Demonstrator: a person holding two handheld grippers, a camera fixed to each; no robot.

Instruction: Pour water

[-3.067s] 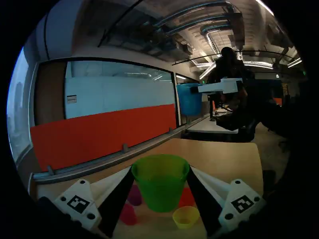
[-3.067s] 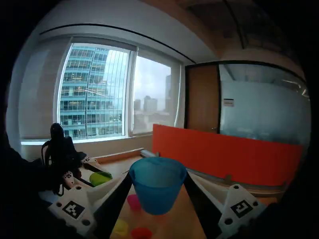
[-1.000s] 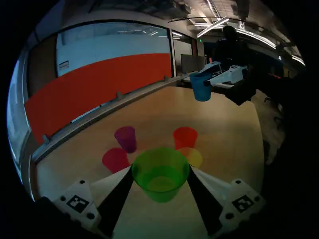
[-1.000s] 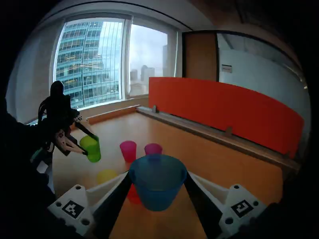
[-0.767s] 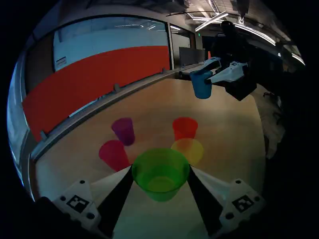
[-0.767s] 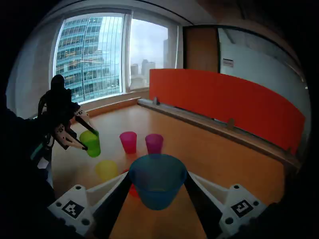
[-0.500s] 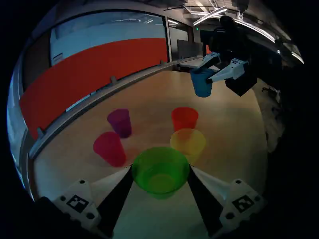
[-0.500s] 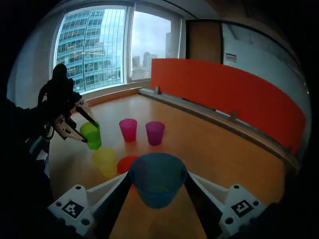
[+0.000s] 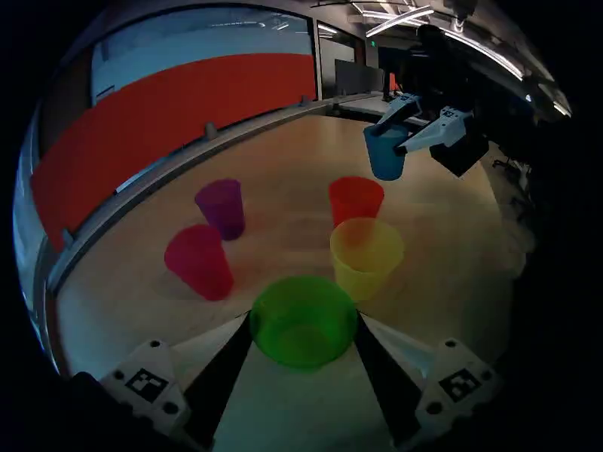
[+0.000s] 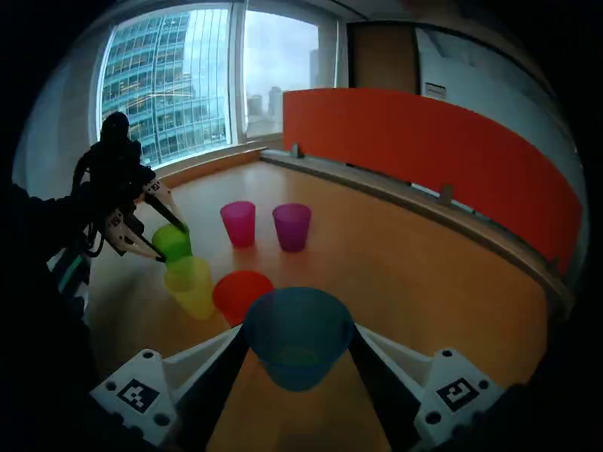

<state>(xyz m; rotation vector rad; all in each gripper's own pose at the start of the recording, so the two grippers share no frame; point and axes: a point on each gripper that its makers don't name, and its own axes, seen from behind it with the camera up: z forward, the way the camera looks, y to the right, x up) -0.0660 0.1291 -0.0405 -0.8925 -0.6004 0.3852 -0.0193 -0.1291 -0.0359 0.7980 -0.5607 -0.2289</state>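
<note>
While both cups hang in the air over the table, the stock reads as follows.

Green cup (image 9: 303,343): held off the table, mouth up, on the far side of the yellow cup from the red cup (image 9: 356,203); whether it holds water cannot be told.
Left gripper (image 9: 302,324): narrowed onto the green cup, one finger pressing each side of its wall.
Blue cup (image 10: 298,339): held off the table, mouth up. In the right gripper view its rim overlaps the near edge of the red cup. In the left gripper view it hangs beyond the red cup and higher. Contents cannot be told.
Right gripper (image 10: 298,324): closed onto the blue cup, a finger on each side.
Red cup: upright on the table, empty side walls showing; serves as the reference mark.
Yellow cup (image 9: 366,256): upright on the table, just beside the red cup; whether they touch cannot be told.
Pink cup (image 9: 198,260): upright on the table, apart from the red cup, on its partition side.
Purple cup (image 9: 221,207): upright, beside the pink cup, likewise apart from the red cup on the partition side.
Table (image 9: 452,248): light wood, bearing the red cup and the three other standing cups.
Orange partition (image 9: 151,113): runs along the table edge beyond the red cup.
Window (image 10: 173,83): well behind the red cup, showing tower blocks.
</note>
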